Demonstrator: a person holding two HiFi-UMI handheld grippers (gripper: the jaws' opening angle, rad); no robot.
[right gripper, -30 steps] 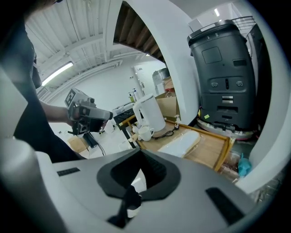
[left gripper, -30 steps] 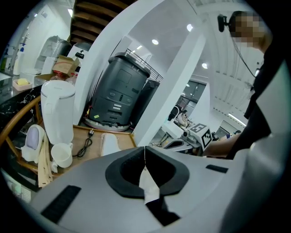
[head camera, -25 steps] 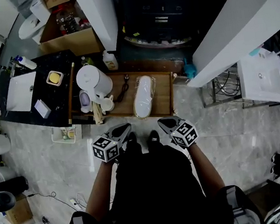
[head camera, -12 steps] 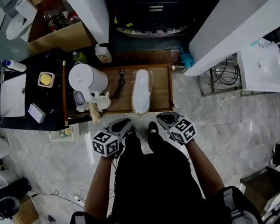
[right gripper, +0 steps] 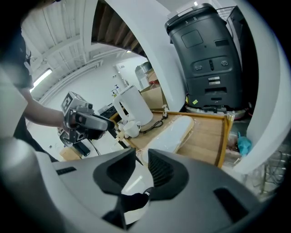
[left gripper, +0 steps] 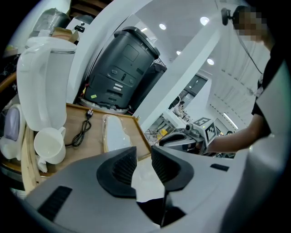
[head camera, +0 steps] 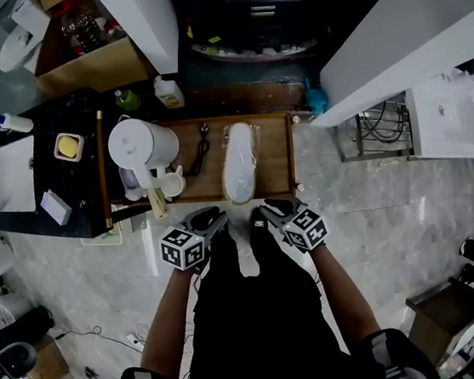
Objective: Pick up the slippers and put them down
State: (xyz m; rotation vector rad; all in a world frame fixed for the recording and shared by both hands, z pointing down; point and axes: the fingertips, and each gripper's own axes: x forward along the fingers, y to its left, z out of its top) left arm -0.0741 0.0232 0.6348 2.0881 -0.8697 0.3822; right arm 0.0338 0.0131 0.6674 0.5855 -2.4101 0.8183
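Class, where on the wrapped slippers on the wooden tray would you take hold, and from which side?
Best grip the slippers at their near narrow end, from the person's side: the pack lies lengthwise toward that side, reaching the tray's near edge, and the cable lies on its left.

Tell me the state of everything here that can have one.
Left gripper: jaws just been opening, slightly apart, nothing between.
Right gripper: jaws just been opening, slightly apart, nothing between.
Slippers: wrapped, lying on tray.
Kettle: upright, lid shut.
Cup: upright, empty.
Cable: unplugged, on tray.
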